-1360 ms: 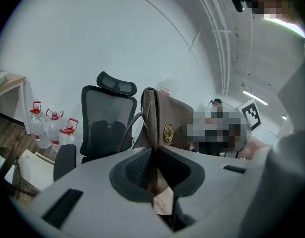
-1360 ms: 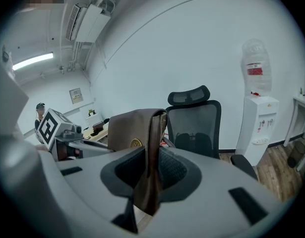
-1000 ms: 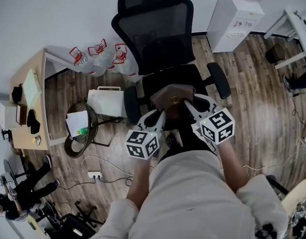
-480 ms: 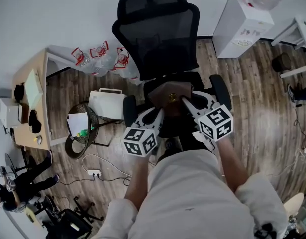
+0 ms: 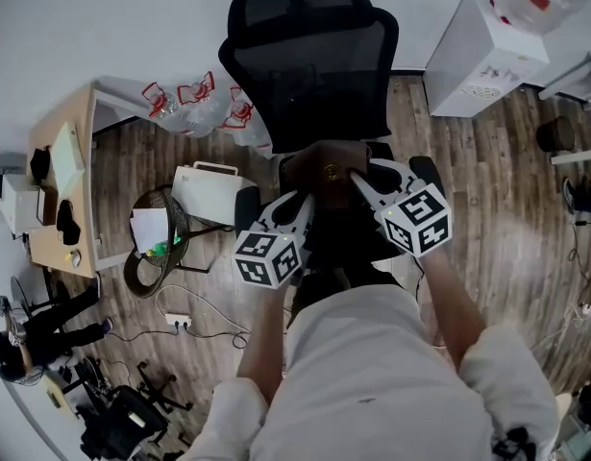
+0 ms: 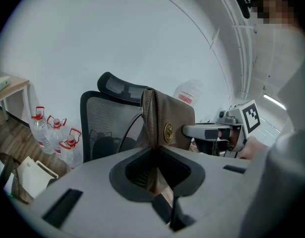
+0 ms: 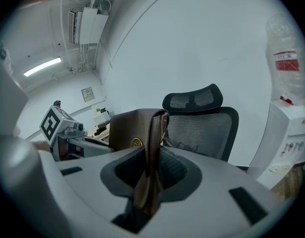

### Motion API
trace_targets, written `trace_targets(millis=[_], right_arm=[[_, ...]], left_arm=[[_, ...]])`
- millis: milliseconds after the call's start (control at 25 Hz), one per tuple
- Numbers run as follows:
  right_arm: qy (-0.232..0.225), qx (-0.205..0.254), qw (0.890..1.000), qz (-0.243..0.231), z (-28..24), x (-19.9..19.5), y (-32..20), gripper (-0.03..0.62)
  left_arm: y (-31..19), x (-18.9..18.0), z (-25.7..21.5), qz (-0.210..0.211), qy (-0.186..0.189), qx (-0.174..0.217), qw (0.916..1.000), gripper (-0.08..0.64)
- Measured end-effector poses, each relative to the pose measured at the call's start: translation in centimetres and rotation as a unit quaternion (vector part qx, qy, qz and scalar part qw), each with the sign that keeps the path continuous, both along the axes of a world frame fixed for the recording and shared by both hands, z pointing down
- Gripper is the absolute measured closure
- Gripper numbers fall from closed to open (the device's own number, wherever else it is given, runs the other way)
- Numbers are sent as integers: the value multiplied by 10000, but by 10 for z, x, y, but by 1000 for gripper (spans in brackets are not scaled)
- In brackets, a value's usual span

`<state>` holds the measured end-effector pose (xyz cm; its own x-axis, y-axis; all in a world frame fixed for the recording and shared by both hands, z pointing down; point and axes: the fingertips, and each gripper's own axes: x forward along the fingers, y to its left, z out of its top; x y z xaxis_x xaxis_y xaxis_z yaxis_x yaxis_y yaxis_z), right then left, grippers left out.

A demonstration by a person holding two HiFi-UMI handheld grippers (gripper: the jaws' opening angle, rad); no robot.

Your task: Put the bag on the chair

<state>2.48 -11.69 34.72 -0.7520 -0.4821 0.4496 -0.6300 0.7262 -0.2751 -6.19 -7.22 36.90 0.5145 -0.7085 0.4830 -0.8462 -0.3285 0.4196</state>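
A brown bag (image 5: 326, 164) with a round gold emblem hangs between my two grippers, over the seat of a black mesh-back office chair (image 5: 309, 60). My left gripper (image 5: 301, 206) is shut on the bag's left edge. My right gripper (image 5: 358, 180) is shut on its right edge. In the left gripper view the bag (image 6: 167, 118) stands upright, its edge pinched in the left gripper (image 6: 153, 166), with the chair (image 6: 105, 128) behind. The right gripper view shows the bag (image 7: 132, 128) clamped in the right gripper (image 7: 150, 175) before the chair (image 7: 204, 120). The seat is mostly hidden.
Several water bottles (image 5: 194, 104) stand left of the chair. A white box (image 5: 210, 192) and a wire bin (image 5: 153, 238) sit beside them. A wooden desk (image 5: 60, 190) is at far left, a white water dispenser (image 5: 487, 51) at upper right. A power strip (image 5: 178, 320) lies on the floor.
Both grippers have carried the bag a little farther forward, towards the chair's backrest. The grip on the bag has not changed.
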Motion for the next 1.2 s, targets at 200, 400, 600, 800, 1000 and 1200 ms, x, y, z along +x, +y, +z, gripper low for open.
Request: trace_targets(millis=[200,400,600,800,1000,1200], right_arm=[[100,-1,9999,-80,5,2,-22,509],[228,-8,9997,-57,13,2,-38,508],[335,4,9994,-3,22,0,-53,506],[435,-12,9990,65,35,-2,-66,505],[548,-80,9983,157,51,-6,-78,505],[663,-86,9977,147,67,-14,-87,503]], left_arm=[[-21,2,4,24,-10,-5,10000,525],[-39,1,11,105,-37,-2,9999,526],[-53,-1,19,255,11,9,9997,525],[-67,-4,33,445,30,-46,9990,525],[-83,-8,49,603,45,-117,9981,525],[-94,-16,65,684,13,-110,9976,525]])
